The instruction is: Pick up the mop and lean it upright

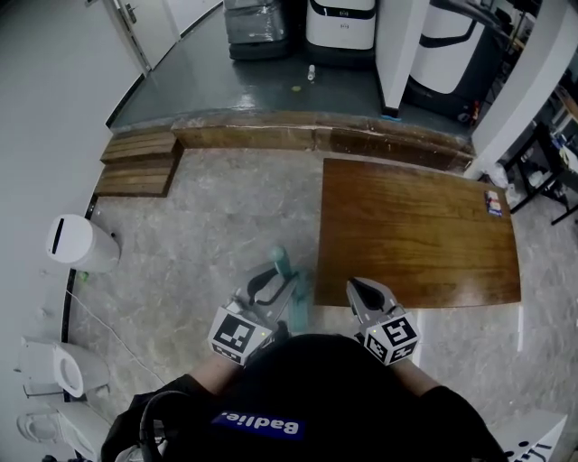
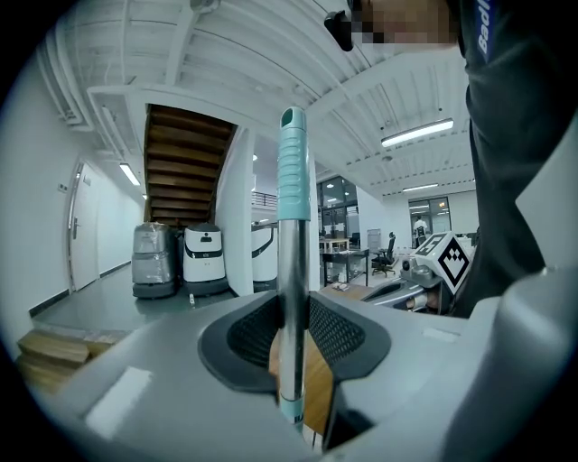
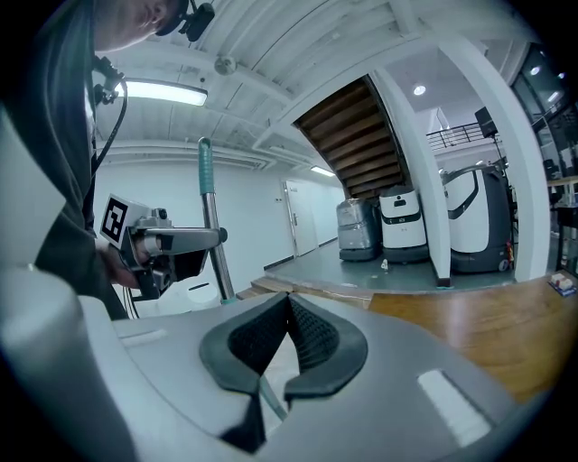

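Teal-capped mop handle (image 1: 283, 263) is rising from the left gripper (image 1: 269, 291) beside a wooden table (image 1: 424, 226). Left gripper view: jaws are clamping its metal pole upright. Right gripper view: the right gripper (image 3: 287, 336) is hovering empty, jaws pressing together.

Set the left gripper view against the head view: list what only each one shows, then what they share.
Only the left gripper view: the left gripper shut on the steel shaft of the mop handle, which stands upright; the underside of the wooden staircase; a ceiling light.

Only the head view: the white bin by the left wall and the pale floor.

Both: the mop handle's teal grip, the right gripper, the parked cleaning machines and the wooden table.
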`<action>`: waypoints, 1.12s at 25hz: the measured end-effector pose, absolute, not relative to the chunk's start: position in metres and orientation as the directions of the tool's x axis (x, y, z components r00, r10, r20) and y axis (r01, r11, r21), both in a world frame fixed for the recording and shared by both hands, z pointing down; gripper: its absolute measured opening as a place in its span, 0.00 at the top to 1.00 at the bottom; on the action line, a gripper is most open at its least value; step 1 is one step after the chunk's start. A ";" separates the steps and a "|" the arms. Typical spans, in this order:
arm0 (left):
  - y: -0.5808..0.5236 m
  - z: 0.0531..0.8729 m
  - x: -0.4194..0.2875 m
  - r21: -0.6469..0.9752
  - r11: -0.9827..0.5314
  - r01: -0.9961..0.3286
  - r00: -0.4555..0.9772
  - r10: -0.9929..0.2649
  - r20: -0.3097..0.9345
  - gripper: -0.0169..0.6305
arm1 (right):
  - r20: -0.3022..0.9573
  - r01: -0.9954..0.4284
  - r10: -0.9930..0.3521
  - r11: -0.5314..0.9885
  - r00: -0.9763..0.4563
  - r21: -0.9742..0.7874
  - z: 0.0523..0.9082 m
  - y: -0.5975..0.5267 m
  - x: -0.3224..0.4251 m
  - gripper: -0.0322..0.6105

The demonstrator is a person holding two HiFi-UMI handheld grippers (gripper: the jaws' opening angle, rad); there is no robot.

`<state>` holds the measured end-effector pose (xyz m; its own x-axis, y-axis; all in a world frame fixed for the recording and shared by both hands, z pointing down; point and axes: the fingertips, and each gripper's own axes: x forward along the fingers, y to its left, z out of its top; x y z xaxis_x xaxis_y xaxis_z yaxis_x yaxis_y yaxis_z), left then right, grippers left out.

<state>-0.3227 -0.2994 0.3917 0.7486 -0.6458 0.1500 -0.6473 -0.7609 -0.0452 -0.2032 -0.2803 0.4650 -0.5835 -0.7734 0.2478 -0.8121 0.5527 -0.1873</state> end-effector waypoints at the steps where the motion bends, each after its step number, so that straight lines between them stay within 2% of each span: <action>1: -0.298 0.393 -0.323 -0.045 -0.761 -0.647 0.749 -0.645 0.154 0.79 | 0.247 -0.810 -0.771 0.555 -0.586 -0.188 0.465 -0.280 -0.204 0.94; 8: -0.282 0.389 -0.317 -0.050 -0.748 -0.662 0.734 -0.660 0.158 0.78 | 0.241 -0.785 -0.747 0.585 -0.620 -0.204 0.467 -0.272 -0.202 0.94; 22: -0.239 0.381 -0.318 -0.070 -0.624 -0.778 0.606 -0.776 0.175 0.78 | 0.215 -0.651 -0.614 0.709 -0.759 -0.272 0.490 -0.244 -0.215 0.94; 28: -0.216 0.364 -0.316 -0.069 -0.674 -0.736 0.661 -0.736 0.145 0.78 | 0.186 -0.701 -0.676 0.676 -0.713 -0.227 0.468 -0.233 -0.208 0.94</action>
<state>-0.3160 -0.2160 0.3636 0.6608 -0.7364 0.1452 -0.7357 -0.6738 -0.0687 -0.2075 -0.2328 0.4684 -0.7127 -0.6763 0.1863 -0.7009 0.6762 -0.2269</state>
